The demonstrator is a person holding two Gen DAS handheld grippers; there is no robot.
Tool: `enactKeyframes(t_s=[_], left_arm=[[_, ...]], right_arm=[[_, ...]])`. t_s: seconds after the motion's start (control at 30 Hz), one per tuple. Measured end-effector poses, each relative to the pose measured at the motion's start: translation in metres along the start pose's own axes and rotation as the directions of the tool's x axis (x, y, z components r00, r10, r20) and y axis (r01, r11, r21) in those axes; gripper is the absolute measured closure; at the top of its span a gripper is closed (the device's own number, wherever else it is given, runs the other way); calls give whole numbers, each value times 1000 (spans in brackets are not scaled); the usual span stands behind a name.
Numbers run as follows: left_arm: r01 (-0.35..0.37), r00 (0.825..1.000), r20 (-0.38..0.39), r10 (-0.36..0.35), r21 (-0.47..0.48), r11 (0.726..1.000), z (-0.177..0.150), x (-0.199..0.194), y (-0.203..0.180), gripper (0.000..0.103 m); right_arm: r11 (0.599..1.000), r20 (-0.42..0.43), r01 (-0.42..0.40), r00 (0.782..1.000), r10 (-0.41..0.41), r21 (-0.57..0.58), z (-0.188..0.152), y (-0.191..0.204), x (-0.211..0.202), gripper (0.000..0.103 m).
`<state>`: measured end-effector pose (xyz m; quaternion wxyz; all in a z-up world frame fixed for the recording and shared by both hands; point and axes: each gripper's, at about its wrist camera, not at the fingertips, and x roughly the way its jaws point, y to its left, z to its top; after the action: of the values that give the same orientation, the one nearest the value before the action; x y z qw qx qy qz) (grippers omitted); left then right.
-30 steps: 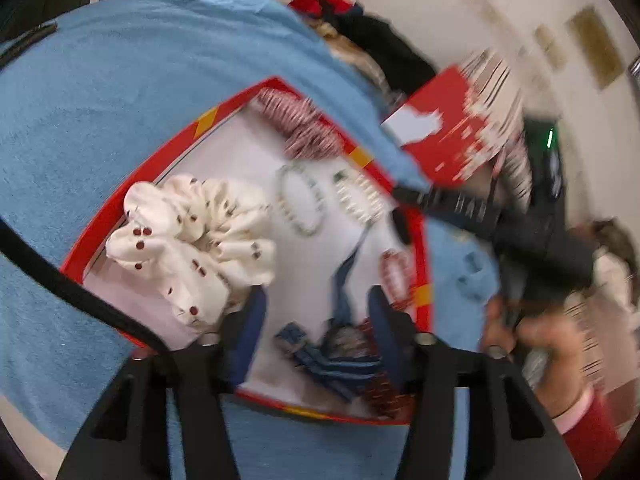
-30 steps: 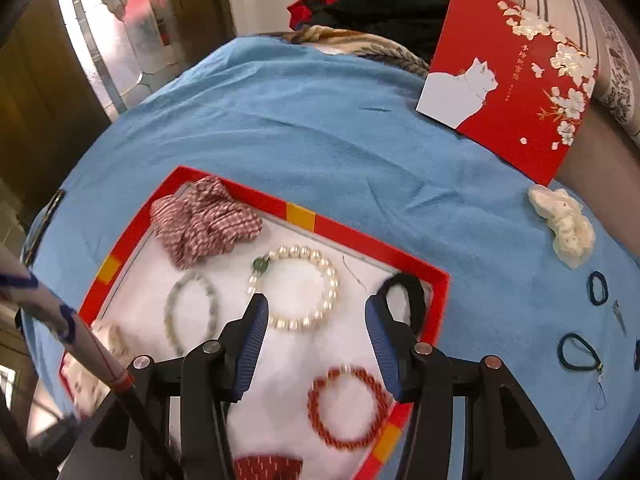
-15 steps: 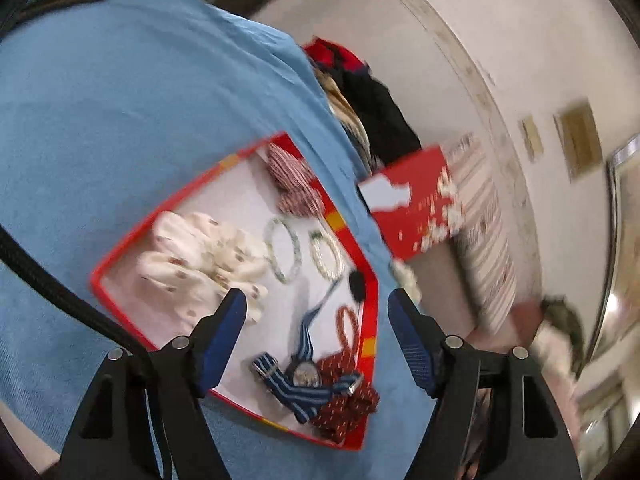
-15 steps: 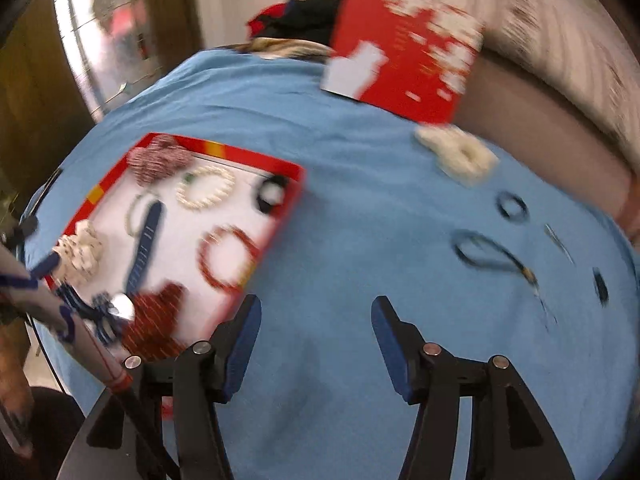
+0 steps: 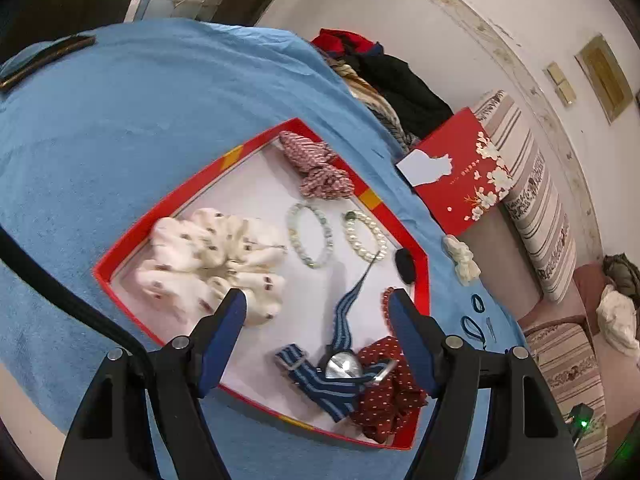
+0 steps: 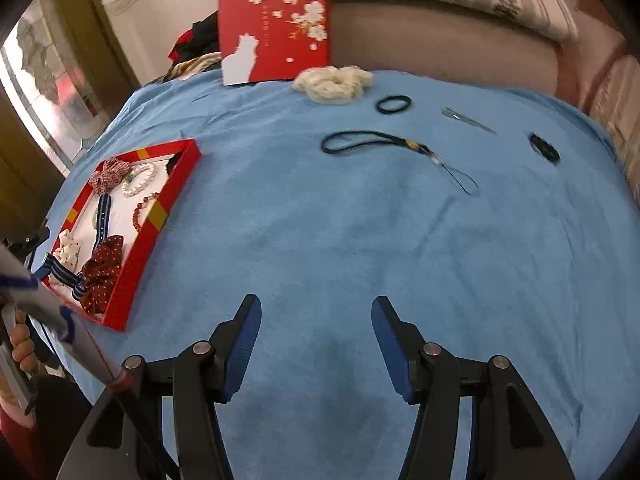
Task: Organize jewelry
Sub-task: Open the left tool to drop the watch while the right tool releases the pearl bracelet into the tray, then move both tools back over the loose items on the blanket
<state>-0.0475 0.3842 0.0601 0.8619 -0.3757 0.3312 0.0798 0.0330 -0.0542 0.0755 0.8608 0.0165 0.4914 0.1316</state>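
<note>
A red tray (image 5: 200, 184) with a white floor lies on the blue cloth. It holds a white dotted scrunchie (image 5: 208, 256), a striped red scrunchie (image 5: 316, 164), a green bead bracelet (image 5: 310, 236), a pearl bracelet (image 5: 366, 236), a red bead bracelet (image 5: 387, 304), a blue striped watch (image 5: 340, 364) and a red dotted scrunchie (image 5: 388, 392). My left gripper (image 5: 316, 308) hovers open above the tray's near half, holding nothing. My right gripper (image 6: 316, 312) stands open over bare cloth, right of the tray (image 6: 156, 216). Loose ahead lie a cream scrunchie (image 6: 334, 82), a black hair tie (image 6: 394, 104), a dark lanyard (image 6: 368, 142) and a hair clip (image 6: 468, 118).
A red lid with white blossoms (image 6: 276, 28) leans against the sofa at the cloth's far edge. A small black item (image 6: 544, 146) lies far right. Clothes (image 5: 392, 76) are heaped behind the tray. A hand (image 6: 24, 344) on a taped pole shows at the left edge.
My left gripper's jaws spread wider and drew back from the blue striped watch, which stays in the tray. My right gripper swung right, from above the tray to over bare cloth.
</note>
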Motion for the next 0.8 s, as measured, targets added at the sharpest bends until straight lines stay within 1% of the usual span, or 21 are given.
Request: enactKeyframes(t_s=[0.1,0.2,0.3,0.37,0.47,0.6,0.7,0.8], left_arm=[[-27,999,40,24,66,997,-4,-5,-15,31],[-81,995,63,72,162,983,-8,-9,-35,31],[-101,995,52,90,258,961,-16,-15,-63,31],[-116,993,43,108,334,935,-26,-20,-86,31],[-98,995,11,102,403,910,-39,-23,-116,31],[-60,996,-37,87,458,887,-58,-18,-150,31],[-35,994,-72,80,490,871,-73,-6,-173,31],[-34,990,-102,101,520,854,-87,11,-191,31]], right_arm=[[1000,1,6,1000,-6,18,-7,-12,-3,41],[999,14,21,1000,-21,33,-12,-25,-10,41],[998,38,36,999,-37,44,-16,-38,-19,40],[997,52,41,998,-44,59,-18,-49,-23,39],[995,56,31,998,-37,94,-22,-65,-24,39],[991,58,21,998,-29,129,-28,-82,-23,39],[989,60,19,998,-28,148,-32,-93,-22,39],[986,58,24,998,-34,164,-36,-108,-21,39]])
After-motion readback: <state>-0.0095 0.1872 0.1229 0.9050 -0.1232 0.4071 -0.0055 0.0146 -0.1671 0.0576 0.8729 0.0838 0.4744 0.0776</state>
